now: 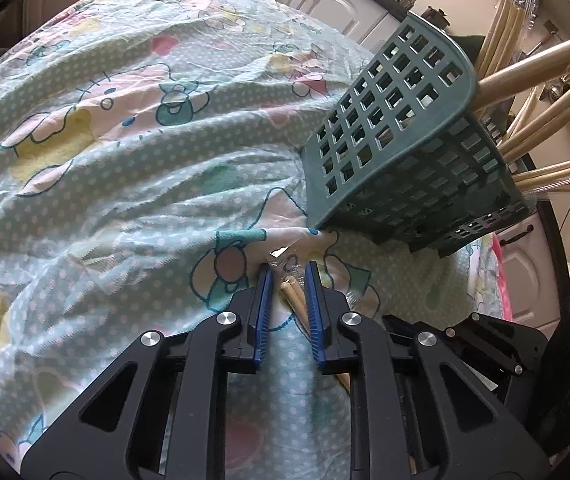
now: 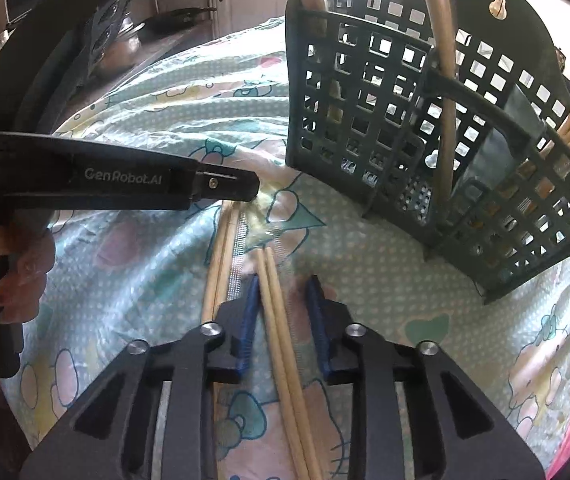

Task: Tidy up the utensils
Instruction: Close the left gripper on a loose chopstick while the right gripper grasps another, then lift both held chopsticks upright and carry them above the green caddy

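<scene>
From your left wrist, the left gripper [image 1: 288, 280] has its fingers nearly closed around a wrapped chopstick pair [image 1: 295, 300] lying on the cartoon-print cloth [image 1: 125, 140], just below the green utensil basket [image 1: 401, 140]; whether the pads already press, you cannot tell. From your right wrist, the right gripper [image 2: 283, 294] straddles a second chopstick pair [image 2: 281, 320], fingers narrowed but visibly clear of it. Centre the sticks before squeezing, then lift both ends evenly toward the basket.

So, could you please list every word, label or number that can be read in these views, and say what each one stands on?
"GenRobot.AI": white lettering on the side of the left gripper, seen in the right wrist view.
No other text is legible; the tablecloth carries only cartoon figures, and the green basket shows no label.
</scene>
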Available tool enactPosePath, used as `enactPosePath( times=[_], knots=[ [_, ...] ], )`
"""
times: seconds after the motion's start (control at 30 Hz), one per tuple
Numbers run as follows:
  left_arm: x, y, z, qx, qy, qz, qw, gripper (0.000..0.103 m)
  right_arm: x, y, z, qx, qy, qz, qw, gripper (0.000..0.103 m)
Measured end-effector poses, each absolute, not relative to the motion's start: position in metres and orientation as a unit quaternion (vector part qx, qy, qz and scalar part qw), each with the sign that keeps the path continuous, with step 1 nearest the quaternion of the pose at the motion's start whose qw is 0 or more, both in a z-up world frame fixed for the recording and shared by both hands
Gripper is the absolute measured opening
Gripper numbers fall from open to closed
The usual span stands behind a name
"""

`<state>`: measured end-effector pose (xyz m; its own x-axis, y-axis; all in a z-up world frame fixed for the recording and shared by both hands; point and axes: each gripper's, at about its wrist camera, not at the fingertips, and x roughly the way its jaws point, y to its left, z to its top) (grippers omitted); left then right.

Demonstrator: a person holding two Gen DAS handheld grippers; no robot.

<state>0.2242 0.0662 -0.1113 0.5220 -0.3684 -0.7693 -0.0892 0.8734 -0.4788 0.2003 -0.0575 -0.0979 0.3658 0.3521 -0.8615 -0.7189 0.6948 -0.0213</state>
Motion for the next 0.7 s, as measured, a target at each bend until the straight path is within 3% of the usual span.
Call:
enactPosePath(
  times=[0.2,0.7],
  knots=[
    [0.224,0.068,-0.112,-0.247,0.48,-0.085,0.838,0.01,0.205,-0.061,-0.095,-0.188,0.461,0.331,0.802,0.01],
    [0.207,0.064,-0.09,-0.245,0.456,-0.103,0.849,0.005,0.178,-0.108,-0.047,-0.129,0.423,0.33,0.834,0.006]
  ],
)
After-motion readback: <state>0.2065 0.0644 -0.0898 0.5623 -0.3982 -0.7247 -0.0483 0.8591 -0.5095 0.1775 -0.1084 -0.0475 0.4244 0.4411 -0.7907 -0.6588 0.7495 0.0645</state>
